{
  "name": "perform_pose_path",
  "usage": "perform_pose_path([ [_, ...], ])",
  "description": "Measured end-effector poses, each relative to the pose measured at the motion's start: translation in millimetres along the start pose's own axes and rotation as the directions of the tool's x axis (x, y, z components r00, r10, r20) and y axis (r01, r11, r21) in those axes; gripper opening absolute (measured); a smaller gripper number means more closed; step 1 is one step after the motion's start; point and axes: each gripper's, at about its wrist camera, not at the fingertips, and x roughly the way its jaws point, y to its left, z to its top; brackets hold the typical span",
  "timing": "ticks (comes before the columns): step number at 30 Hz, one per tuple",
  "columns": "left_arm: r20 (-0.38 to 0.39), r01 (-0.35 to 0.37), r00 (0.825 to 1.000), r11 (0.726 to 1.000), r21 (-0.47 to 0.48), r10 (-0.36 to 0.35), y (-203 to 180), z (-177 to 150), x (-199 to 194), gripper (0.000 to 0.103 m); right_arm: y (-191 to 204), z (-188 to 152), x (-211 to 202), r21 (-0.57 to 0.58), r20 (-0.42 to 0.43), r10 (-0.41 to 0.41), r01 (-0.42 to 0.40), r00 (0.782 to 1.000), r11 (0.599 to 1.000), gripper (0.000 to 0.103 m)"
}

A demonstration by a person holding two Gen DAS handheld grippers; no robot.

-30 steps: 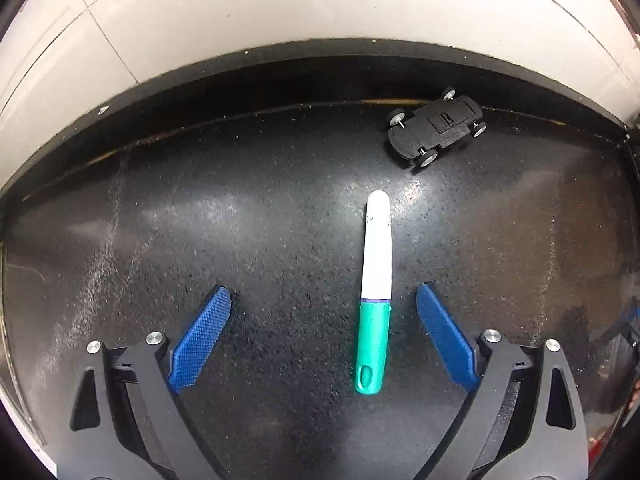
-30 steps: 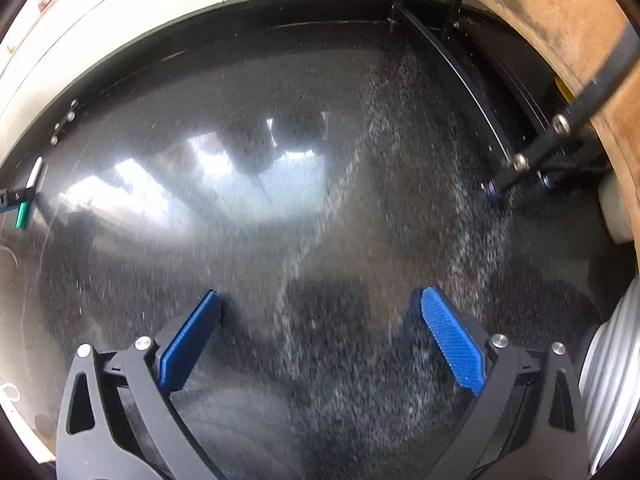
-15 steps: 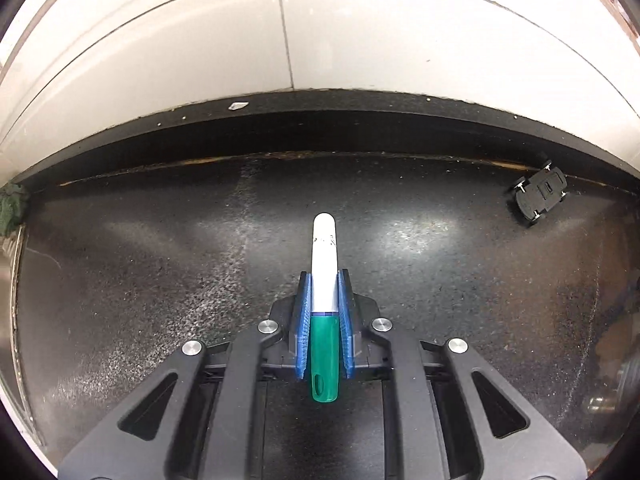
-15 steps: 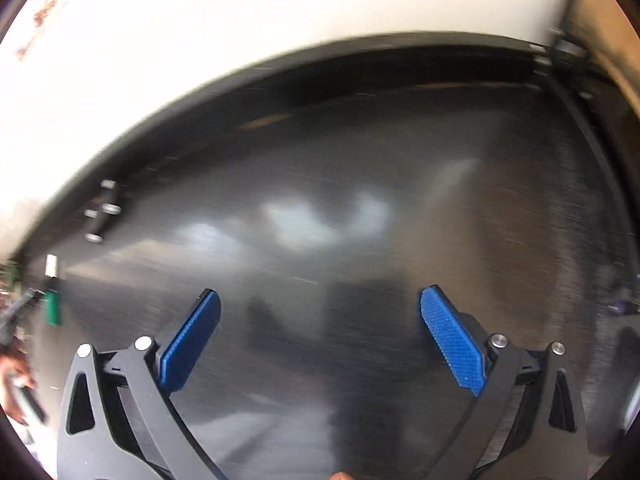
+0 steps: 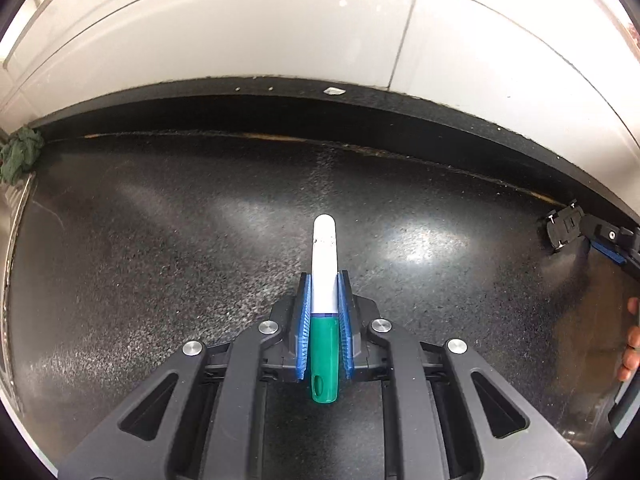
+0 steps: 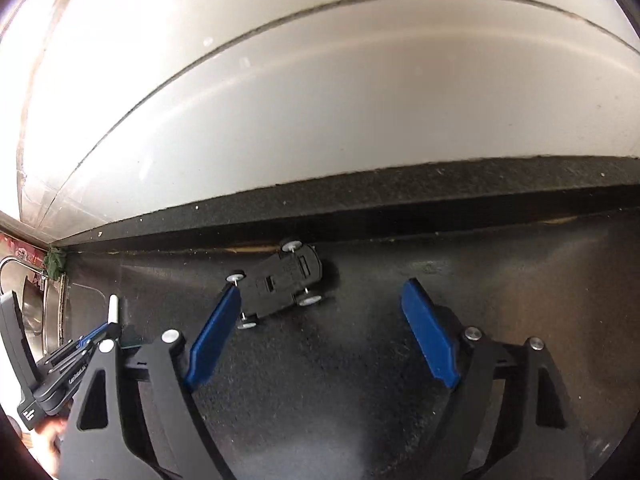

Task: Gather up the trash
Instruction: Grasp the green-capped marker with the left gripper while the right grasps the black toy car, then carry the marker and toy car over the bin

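Two items in play: a marker (image 5: 325, 312) and a toy car (image 6: 280, 283).

Marker: white barrel, green cap with a slot near its end, faint dark scuffs near the white tip. It sits centre frame in the left wrist view, cap end toward the camera, white end pointing up-frame over the black speckled counter (image 5: 160, 240). Left gripper (image 5: 324, 320) is clamped on it, blue pads (image 5: 304, 320) pressing both sides right at the white/green joint. In the right wrist view the marker's white tip shows at mid-left (image 6: 113, 308).

Toy car: black, upside down, white wheels up, lying diagonally against the black backsplash lip (image 6: 400, 196), just above centre in the right wrist view. Also visible at the right edge of the left wrist view (image 5: 564, 226).

Right gripper (image 6: 320, 328) points down at the counter, jaws wide and closing. Left pad's tip overlaps the car's near-left wheel; right pad is well clear. Car sits ahead of the pads, not between them; nothing gripped.

Fingers of a hand (image 5: 630, 340) at lower right edge of the left view.

White tiled wall (image 5: 280, 32) fills the top. Green rag (image 5: 20, 154) bunched at the left corner.
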Motion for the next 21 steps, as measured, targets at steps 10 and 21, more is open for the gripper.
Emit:
perform_pose_path([
  [10,-0.031,-0.014,0.999,0.989,-0.150,0.009,84,-55,-22,0.012,42,-8,-14,-0.124,-0.002,0.101,-0.100,0.995,0.987,0.014],
  [21,0.025,-0.010,1.000,0.975,-0.224,0.016,120,-112,-88,0.012,53,-44,-87,-0.182,0.070,0.109,-0.094,0.992,0.979,0.014],
])
